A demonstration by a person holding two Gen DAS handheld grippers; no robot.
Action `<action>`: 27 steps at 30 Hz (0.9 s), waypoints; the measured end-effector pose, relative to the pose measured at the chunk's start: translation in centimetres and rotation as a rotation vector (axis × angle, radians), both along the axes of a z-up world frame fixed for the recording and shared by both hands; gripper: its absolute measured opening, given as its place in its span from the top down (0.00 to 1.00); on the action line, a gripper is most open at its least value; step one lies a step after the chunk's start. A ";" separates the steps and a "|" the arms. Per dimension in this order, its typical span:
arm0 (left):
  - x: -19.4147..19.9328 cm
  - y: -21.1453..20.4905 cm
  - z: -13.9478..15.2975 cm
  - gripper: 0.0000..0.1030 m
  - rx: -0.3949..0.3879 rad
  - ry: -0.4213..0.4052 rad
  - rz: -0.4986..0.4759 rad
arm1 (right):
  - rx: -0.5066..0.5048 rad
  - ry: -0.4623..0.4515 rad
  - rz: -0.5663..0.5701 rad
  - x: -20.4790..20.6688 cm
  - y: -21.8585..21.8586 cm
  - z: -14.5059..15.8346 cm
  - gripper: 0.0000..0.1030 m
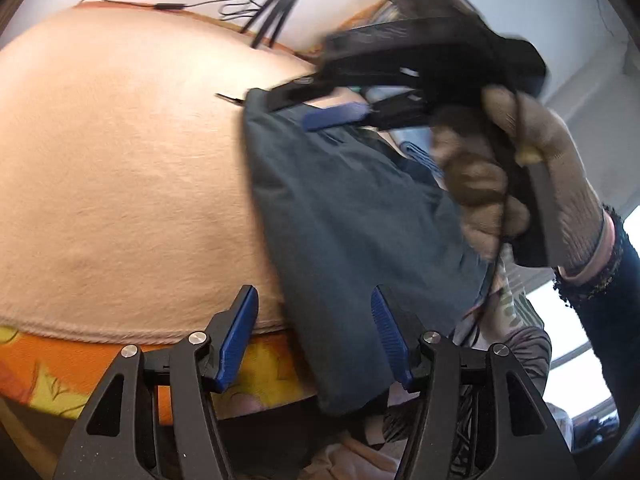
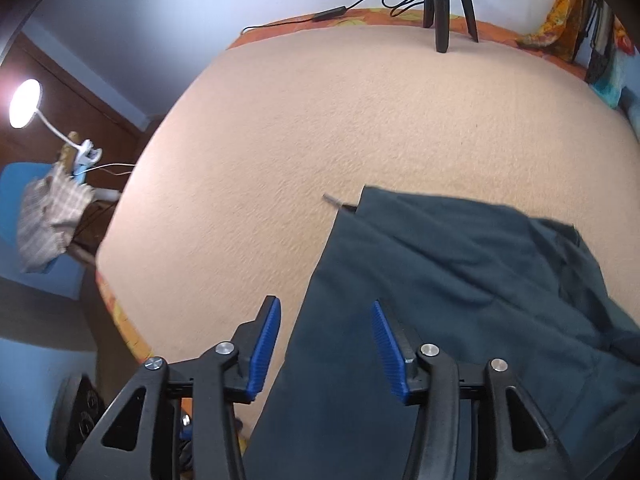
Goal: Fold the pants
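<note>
1. Pants (image 2: 460, 280), dark grey-blue, lie folded on the beige blanket (image 2: 320, 120) that covers the bed, by its near edge, with 1 end draping over that edge.
2. Risk: the overhanging end looks likely to slide off and drag the folded layers askew, since nothing pins the cloth now.
3. Risk: a rumpled ridge toward the right side of the cloth may set a crooked crease if the next fold goes over it unsmoothed.
4. Risk: a small drawstring tip (image 2: 332, 199) pokes out at the far corner of the pants and could end up sticking out of the finished fold.
5. Left gripper (image 1: 316, 336) is spread about halfway; the pants edge shows between its blue pads, which do not press on it.
6. Right gripper (image 2: 326, 344) is likewise spread about halfway above the pants, gripping nothing; the left wrist view shows it held in a gloved hand (image 1: 520, 184).
</note>
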State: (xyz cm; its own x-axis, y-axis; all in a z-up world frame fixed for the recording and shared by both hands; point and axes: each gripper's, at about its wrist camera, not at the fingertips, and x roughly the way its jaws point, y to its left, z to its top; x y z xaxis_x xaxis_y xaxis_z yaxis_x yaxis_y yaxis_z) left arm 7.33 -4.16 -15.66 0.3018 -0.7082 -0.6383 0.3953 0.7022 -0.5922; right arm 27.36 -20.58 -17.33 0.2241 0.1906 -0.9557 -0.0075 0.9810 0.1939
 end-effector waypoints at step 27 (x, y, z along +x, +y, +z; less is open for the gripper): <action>0.1 -2.5 0.6 0.41 0.072 -0.050 0.031 | -0.021 -0.062 -0.004 -0.9 0.0 0.2 1.00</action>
State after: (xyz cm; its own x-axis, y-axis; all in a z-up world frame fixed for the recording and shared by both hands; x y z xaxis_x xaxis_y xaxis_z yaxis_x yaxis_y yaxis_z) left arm 7.44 -6.64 -15.10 0.3558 -0.6506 -0.6709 0.4002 0.7548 -0.5197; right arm 26.43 -20.56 -17.10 0.2836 0.1698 -0.9438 -0.0145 0.9848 0.1728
